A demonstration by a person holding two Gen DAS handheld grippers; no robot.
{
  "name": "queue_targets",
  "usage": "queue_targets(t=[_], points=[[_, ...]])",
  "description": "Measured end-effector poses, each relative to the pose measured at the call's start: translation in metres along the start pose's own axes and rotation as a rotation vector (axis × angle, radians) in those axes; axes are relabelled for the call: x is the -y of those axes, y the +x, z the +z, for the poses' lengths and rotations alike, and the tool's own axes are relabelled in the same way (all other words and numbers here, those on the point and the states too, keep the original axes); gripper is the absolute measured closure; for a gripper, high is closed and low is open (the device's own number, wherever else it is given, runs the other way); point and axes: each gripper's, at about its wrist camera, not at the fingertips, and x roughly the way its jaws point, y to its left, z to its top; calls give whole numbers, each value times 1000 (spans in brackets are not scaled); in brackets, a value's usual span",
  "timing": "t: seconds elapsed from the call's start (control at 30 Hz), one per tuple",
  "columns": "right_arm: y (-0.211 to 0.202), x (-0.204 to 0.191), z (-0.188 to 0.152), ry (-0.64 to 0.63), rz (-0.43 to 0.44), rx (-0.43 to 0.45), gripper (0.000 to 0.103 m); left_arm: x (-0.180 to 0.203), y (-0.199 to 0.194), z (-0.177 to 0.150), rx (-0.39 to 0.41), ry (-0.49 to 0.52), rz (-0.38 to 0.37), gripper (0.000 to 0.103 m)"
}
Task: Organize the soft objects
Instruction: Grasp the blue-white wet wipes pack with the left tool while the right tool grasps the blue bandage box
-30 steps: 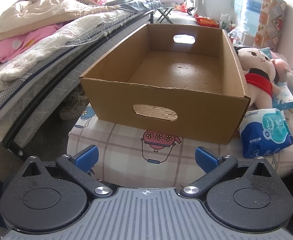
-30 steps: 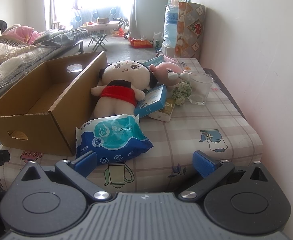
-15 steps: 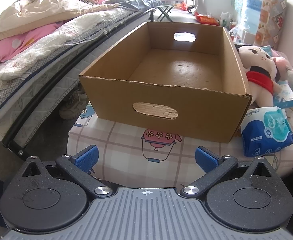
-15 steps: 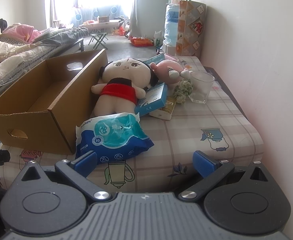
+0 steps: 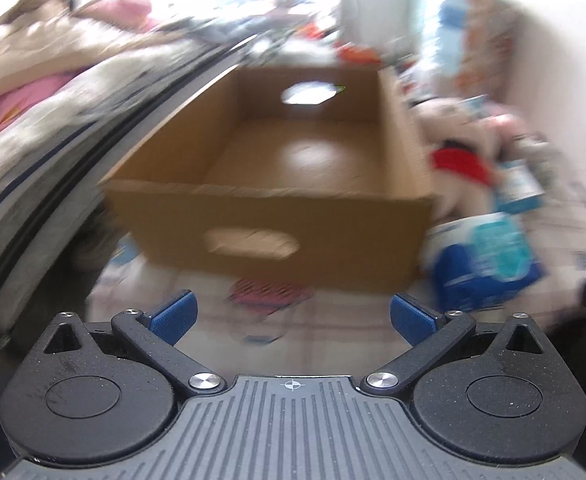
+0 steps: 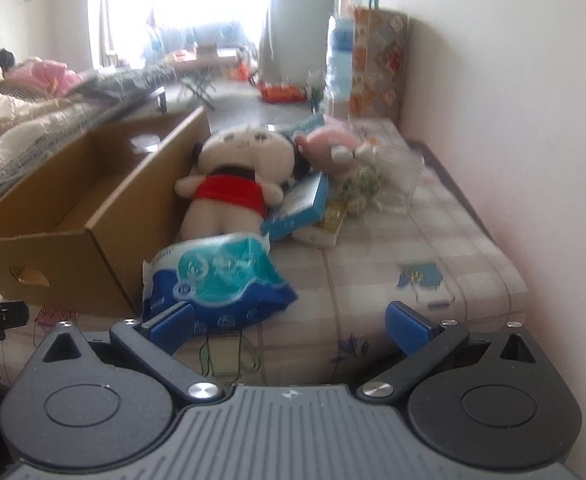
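An empty brown cardboard box (image 5: 277, 216) (image 6: 105, 236) stands on the checked tablecloth (image 6: 405, 240). Right of it lie a blue wipes pack (image 6: 217, 280) (image 5: 489, 256), a plush doll in red (image 6: 233, 184) (image 5: 457, 160), a pink plush (image 6: 329, 148) and a small green-white soft bundle (image 6: 361, 188). My left gripper (image 5: 291, 314) is open in front of the box's near wall, holding nothing. The open right gripper (image 6: 289, 322) sits just before the wipes pack, its left fingertip close to the pack's near edge. The left wrist view is blurred.
A blue carton (image 6: 301, 204) and a yellow-white box (image 6: 325, 228) rest beside the doll, with a clear glass (image 6: 397, 184) behind them. A bed with piled bedding (image 5: 41, 92) runs along the left. A wall (image 6: 513, 120) borders the right.
Both grippers have moved forward and up toward the table. The wipes pack now sits closer to the right gripper, and the left view looks deeper into the box. Nothing has been grasped.
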Motion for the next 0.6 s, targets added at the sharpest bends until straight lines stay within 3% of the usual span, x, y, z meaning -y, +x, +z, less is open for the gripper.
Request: queue_targets(t=[0.17,0.27,0.47,0.6], points=[[-5,22,6,-39,36,123,0,22,-3,3,83,135,-237,0],[-2,43,14,-15,79,163,0,40,-2,5,116,217,-338,0],[25,84,35,85,244,166,4,92,12,7,115,431,-390,7],[61,99,45,115,346,96,25,122,36,4,53,550,-379,10]])
